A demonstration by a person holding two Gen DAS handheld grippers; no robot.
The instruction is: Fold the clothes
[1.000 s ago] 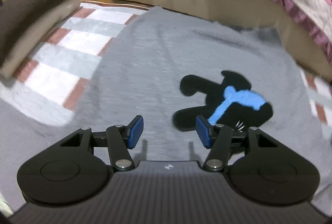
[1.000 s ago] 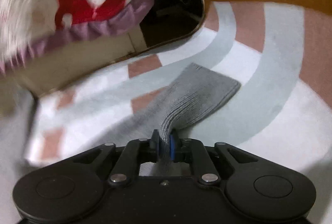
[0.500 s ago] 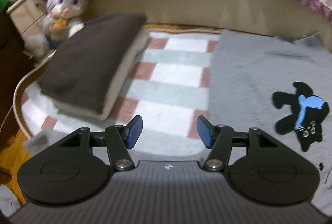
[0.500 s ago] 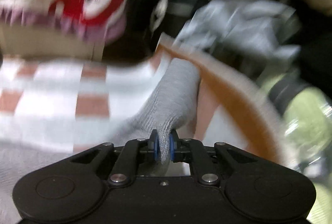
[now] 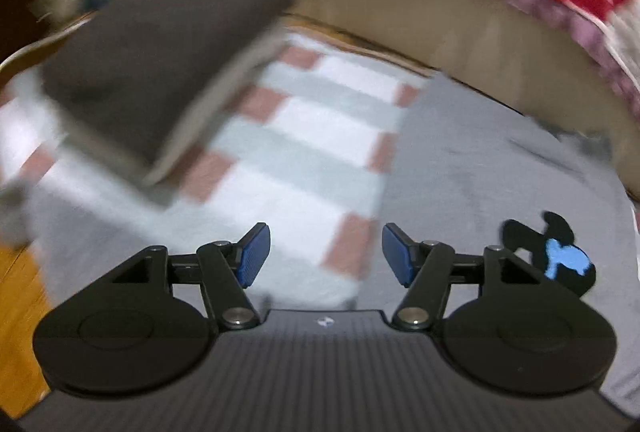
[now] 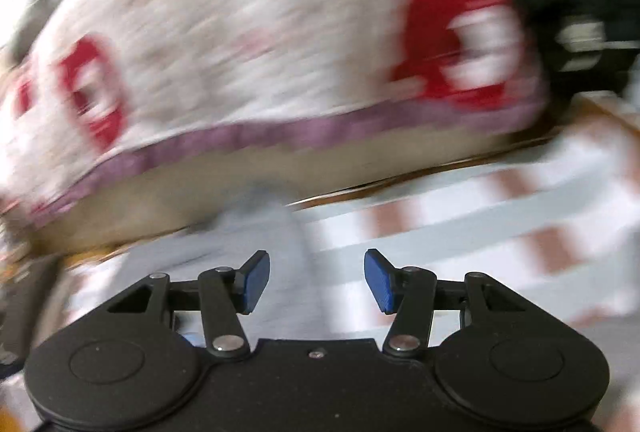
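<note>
A grey knit sweater (image 5: 500,184) with a black and blue cat patch (image 5: 560,256) lies flat on a checked rug (image 5: 304,136), to the right in the left wrist view. My left gripper (image 5: 324,252) hovers over the sweater's left edge, its jaws opening with nothing between them. My right gripper (image 6: 316,280) is up off the rug, jaws opening, nothing pressed by the pads; blurred grey fabric (image 6: 256,240) of the sweater lies below and behind it.
A folded dark brown garment (image 5: 160,60) lies on the rug at the left. A bed with a red-and-white quilt (image 6: 240,32) and beige side (image 5: 440,16) runs along the far edge. Wooden floor (image 5: 16,296) shows at the left.
My right gripper let go of the grey sleeve and swung up and away toward the bed. My left gripper moved left off the cat patch to the sweater's edge.
</note>
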